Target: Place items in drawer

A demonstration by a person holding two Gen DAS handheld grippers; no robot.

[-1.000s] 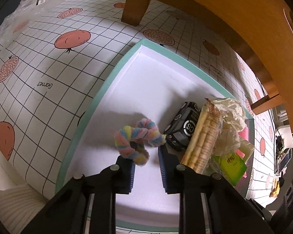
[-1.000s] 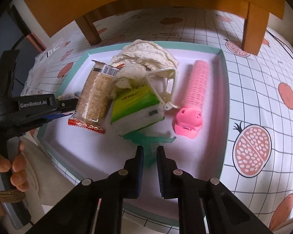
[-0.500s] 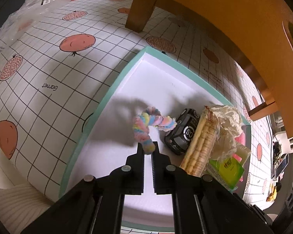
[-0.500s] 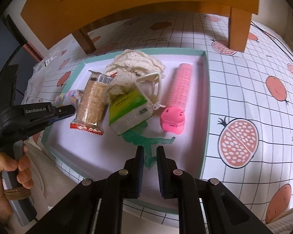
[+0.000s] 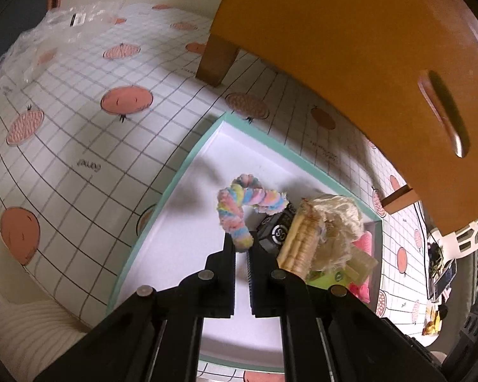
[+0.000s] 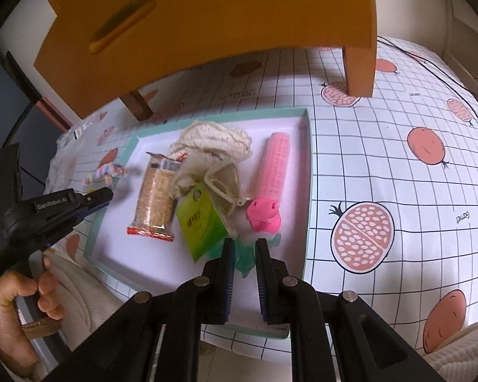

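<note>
A white tray with a teal rim lies on the pomegranate-print cloth. My left gripper is shut on a pastel fuzzy ring, which hangs a little above the tray's left part. My right gripper is shut on a translucent green plastic piece near the tray's front edge. In the tray lie a cracker pack, a green tissue pack, a cream lace cloth, a pink roller and a black toy car.
An orange wooden drawer unit on legs stands over the far side of the tray, with a slot handle. A crumpled clear plastic bag lies far left. A person's hand holds the left gripper's grip.
The left jaws closed on the fuzzy ring and lifted it off the tray. The right gripper rose with the green piece still between its fingers. Both views pulled back from the tray.
</note>
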